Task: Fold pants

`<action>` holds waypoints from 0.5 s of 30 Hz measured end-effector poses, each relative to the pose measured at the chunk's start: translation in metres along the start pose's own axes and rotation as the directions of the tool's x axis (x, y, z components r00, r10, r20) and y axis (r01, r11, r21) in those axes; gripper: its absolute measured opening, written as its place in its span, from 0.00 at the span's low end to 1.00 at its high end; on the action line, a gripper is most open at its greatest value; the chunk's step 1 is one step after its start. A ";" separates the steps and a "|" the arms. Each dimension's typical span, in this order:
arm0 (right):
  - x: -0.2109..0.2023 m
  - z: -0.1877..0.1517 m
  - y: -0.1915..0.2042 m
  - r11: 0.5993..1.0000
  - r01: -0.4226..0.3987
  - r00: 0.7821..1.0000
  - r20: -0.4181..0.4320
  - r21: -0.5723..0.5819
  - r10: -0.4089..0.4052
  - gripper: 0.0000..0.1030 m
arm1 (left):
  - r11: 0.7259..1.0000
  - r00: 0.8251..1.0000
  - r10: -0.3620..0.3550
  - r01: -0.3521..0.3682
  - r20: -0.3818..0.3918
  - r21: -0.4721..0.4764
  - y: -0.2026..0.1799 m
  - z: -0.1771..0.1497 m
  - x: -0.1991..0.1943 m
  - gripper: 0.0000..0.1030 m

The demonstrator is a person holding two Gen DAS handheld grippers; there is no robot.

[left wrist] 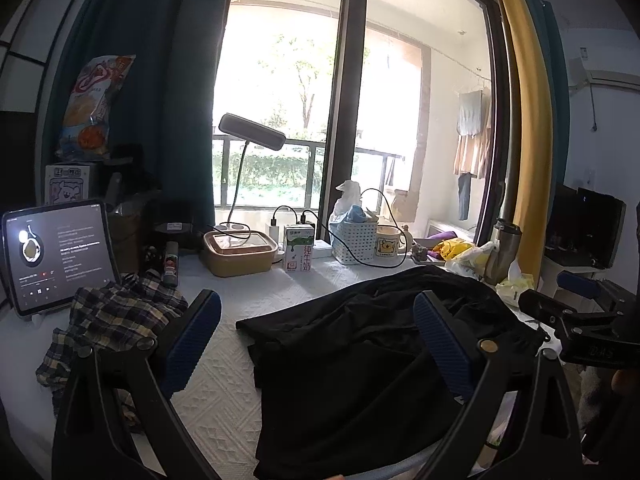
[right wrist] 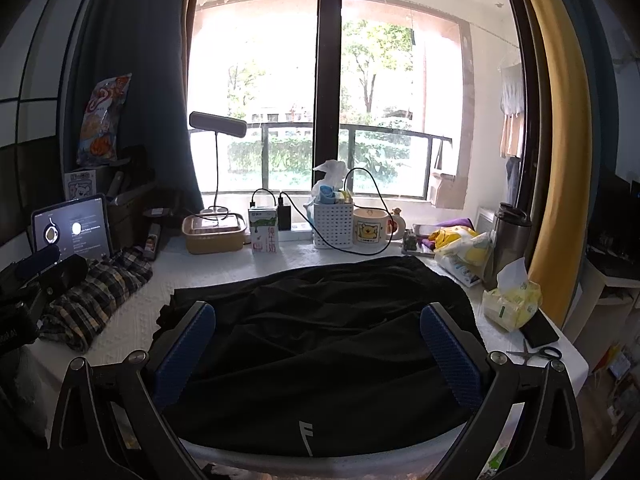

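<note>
At the bottom of the left wrist view, the left tool (left wrist: pixel 316 344) stands with its blue-padded fingers (left wrist: pixel 192 344) spread wide apart, nothing between them; the black pants (left wrist: pixel 360 360) lie beneath and beyond the gap. In the right wrist view the right tool (right wrist: pixel 316 352) is likewise wide open and empty above the same garment, its blue pads (right wrist: pixel 450 356) framing the cloth.

The black pants (right wrist: pixel 320 344) lie crumpled across the centre of the white textured surface (right wrist: pixel 132 332), filling the lower middle of both frames; a pale logo shows near the bottom edge in the right wrist view. At the right edge of the left wrist view, the right tool (left wrist: pixel 580 312) appears as a dark body beside the pants.

To the left of the pants, a plaid shirt (left wrist: pixel 108 332) lies bunched, apart from the black cloth. Behind it, at mid left, a tablet (left wrist: pixel 60 252) stands lit. In the right wrist view, at right, scissors (right wrist: pixel 536 354) lie near the surface's edge, next to a yellow tissue pack (right wrist: pixel 512 304).

Farther back, along the window, stand a tan lidded box (left wrist: pixel 240 252), a milk carton (left wrist: pixel 299 248), a white basket (left wrist: pixel 354 240), a mug with a bear picture (left wrist: pixel 388 242) and a steel tumbler (left wrist: pixel 502 252). A desk lamp (left wrist: pixel 252 132) rises over the box. A snack bag (left wrist: pixel 96 108) sits at upper left against the dark curtain (left wrist: pixel 160 80).
</note>
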State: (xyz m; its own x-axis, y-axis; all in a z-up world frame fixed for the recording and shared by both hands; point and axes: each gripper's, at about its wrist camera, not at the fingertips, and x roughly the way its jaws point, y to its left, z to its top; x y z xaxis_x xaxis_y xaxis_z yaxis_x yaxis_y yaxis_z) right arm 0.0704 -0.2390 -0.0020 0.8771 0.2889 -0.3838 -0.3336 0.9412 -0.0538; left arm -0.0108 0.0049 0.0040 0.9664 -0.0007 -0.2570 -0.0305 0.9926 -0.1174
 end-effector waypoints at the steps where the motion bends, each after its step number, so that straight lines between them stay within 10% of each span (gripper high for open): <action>1: 0.000 0.000 0.001 1.000 0.000 1.000 0.001 0.000 0.000 1.00 | 1.000 1.000 -0.002 0.002 0.000 0.001 0.000 0.000 0.000 0.94; 15: -0.002 0.001 0.003 1.000 -0.003 1.000 0.005 -0.006 0.003 1.00 | 1.000 1.000 0.003 -0.003 0.006 0.003 -0.002 -0.001 -0.001 0.94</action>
State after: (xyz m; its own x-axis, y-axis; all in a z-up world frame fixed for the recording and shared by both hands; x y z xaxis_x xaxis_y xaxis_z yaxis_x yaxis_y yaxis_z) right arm 0.0683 -0.2363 -0.0007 0.8776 0.2926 -0.3798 -0.3382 0.9393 -0.0577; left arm -0.0123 0.0024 0.0034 0.9678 0.0034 -0.2519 -0.0330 0.9930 -0.1136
